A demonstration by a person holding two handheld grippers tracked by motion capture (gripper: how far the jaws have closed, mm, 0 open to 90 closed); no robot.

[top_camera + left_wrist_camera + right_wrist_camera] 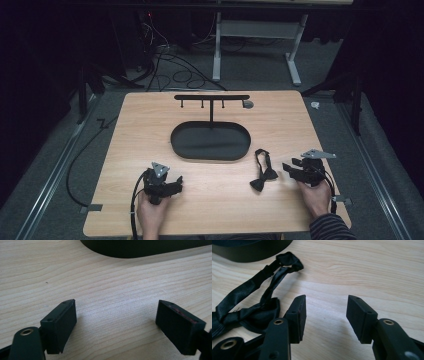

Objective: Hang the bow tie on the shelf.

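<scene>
Bow tie [263, 172] lies on worktop [215, 200] btwn tray [210, 141] & right claw [289, 169], just left of its spread, empty jaws. Left claw [176, 184] spread over bare wood. Tie's strap end partly cut off in right gripper view.

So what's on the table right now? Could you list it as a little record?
table: light wood
bow tie: black, lying flat beside the right gripper
tray: black oval, with an upright hook stand behind it
left gripper: open, nothing between its jaws
right gripper: open on bare wood, bow tie just outside one jaw
</scene>
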